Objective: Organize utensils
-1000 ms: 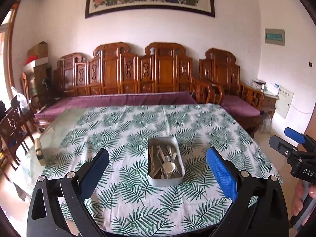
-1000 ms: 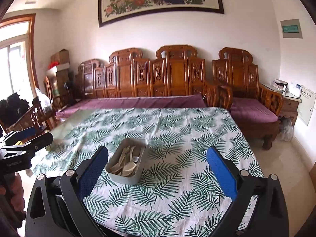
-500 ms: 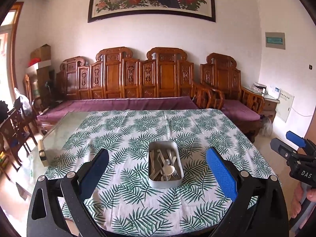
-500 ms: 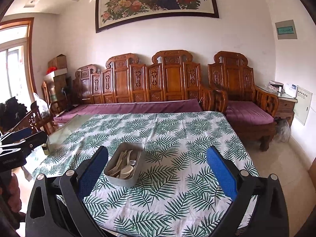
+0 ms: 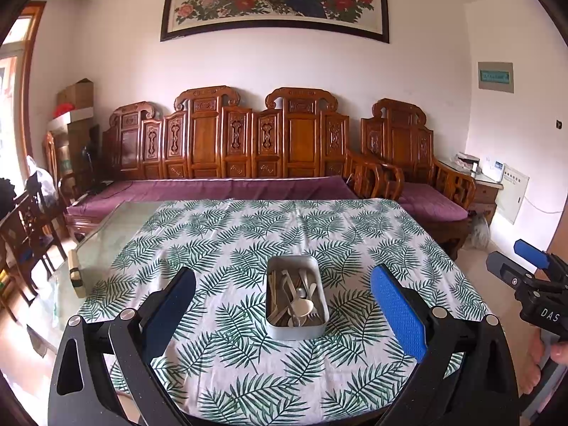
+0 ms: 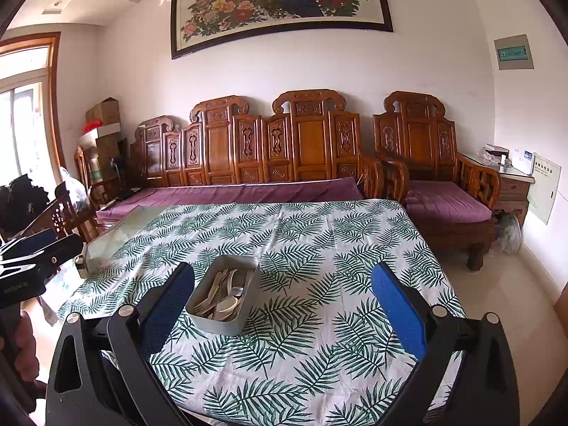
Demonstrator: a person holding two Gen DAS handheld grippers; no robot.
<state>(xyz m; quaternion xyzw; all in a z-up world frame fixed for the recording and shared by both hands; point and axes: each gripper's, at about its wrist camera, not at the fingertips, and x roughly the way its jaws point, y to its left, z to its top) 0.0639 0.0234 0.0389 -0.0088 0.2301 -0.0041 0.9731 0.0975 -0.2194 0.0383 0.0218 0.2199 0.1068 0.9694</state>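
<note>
A grey rectangular tray [image 5: 296,330] stands on the leaf-print tablecloth [image 5: 248,241] near the table's front. It holds several pale utensils [image 5: 296,300], spoons and forks mixed together. It also shows in the right wrist view [image 6: 220,323] with the utensils [image 6: 222,296]. My left gripper [image 5: 284,301] is open and empty, held back from the table's front edge, with the tray between its fingers in view. My right gripper [image 6: 284,301] is open and empty, to the right of the tray. Each gripper shows at the edge of the other's view.
The cloth leaves a glass strip [image 5: 106,234] of the table bare at the left. A small block [image 5: 75,273] lies on that glass edge. A carved wooden sofa [image 5: 248,149] with purple cushions stands behind the table. Wooden chairs [image 5: 25,234] stand at the left.
Both grippers have drawn back and tilted upward, so the tray and table look smaller and lower in view. Both stay open and empty.
</note>
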